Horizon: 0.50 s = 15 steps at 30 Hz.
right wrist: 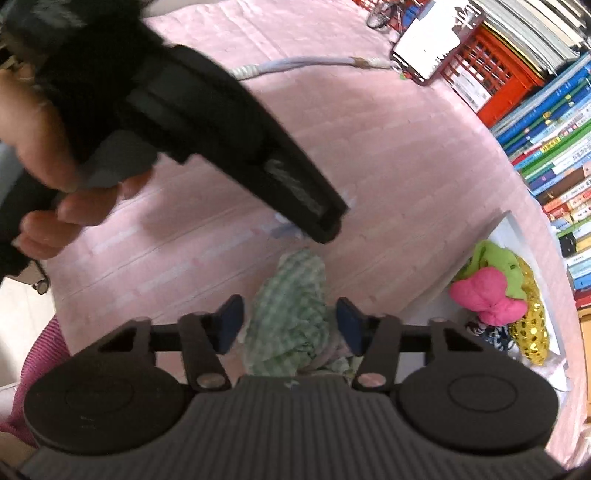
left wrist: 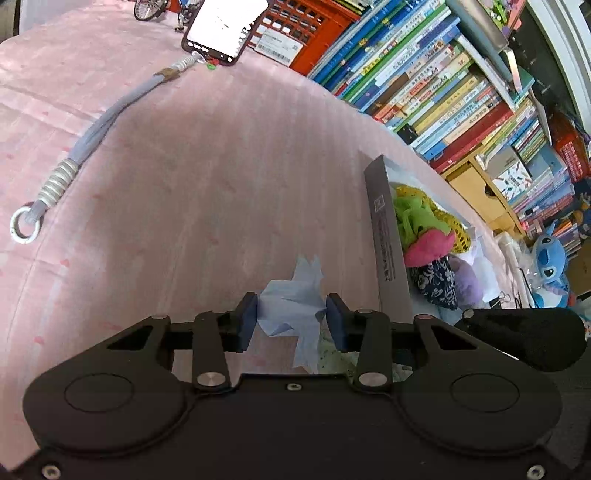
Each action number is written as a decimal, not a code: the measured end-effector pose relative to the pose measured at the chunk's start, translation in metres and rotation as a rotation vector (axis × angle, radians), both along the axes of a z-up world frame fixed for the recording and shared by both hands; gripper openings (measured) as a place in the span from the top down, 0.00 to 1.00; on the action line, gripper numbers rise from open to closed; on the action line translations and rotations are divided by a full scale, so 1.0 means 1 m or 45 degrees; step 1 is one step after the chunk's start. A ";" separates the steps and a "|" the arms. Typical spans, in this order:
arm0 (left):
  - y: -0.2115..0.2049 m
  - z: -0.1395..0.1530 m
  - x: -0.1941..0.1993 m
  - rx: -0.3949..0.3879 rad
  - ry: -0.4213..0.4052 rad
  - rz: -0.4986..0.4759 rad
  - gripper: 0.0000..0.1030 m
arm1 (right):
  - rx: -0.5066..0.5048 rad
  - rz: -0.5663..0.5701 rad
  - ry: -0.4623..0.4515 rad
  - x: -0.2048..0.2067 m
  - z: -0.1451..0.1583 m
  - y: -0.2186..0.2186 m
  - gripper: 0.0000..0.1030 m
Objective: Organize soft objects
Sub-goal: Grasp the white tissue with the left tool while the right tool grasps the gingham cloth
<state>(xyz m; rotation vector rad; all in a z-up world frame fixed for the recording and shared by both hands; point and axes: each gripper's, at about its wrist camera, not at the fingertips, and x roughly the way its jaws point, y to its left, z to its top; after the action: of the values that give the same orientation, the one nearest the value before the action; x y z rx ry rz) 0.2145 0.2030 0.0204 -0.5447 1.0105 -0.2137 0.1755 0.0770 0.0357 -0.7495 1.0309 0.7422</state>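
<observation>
I count the task as partly done: the grey box (left wrist: pixel 388 236) at the right of the left-wrist frame already holds a green scrunchie (left wrist: pixel 410 210), a pink bow (left wrist: pixel 428 247) and a gold sequinned piece (right wrist: pixel 528 314). Two items remain on the pink bedcover (left wrist: pixel 203 166). My left gripper (left wrist: pixel 291 317) brackets the light blue cloth (left wrist: pixel 291 306), jaws parted, perhaps just touching it. My right gripper (right wrist: pixel 288 321) straddles the green checked cloth (right wrist: pixel 291 306), jaws released.

Pink bedspread (left wrist: pixel 207 155): strap (left wrist: pixel 92 136), phone (left wrist: pixel 225 29), box (left wrist: pixel 384 236).
</observation>
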 end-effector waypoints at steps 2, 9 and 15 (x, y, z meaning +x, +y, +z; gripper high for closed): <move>0.003 0.001 0.000 -0.005 -0.007 0.011 0.63 | -0.007 -0.031 0.016 0.004 0.000 0.001 0.61; 0.007 0.003 -0.002 -0.013 -0.022 0.016 0.63 | 0.070 -0.111 -0.044 0.002 0.007 -0.001 0.73; 0.005 0.009 -0.005 -0.011 -0.041 0.008 0.63 | 0.180 -0.161 -0.063 0.003 0.024 -0.011 0.74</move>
<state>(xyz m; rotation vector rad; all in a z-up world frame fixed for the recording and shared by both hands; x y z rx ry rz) 0.2099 0.2080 0.0295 -0.5509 0.9769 -0.2205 0.1782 0.0659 0.0600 -0.5732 0.9612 0.6768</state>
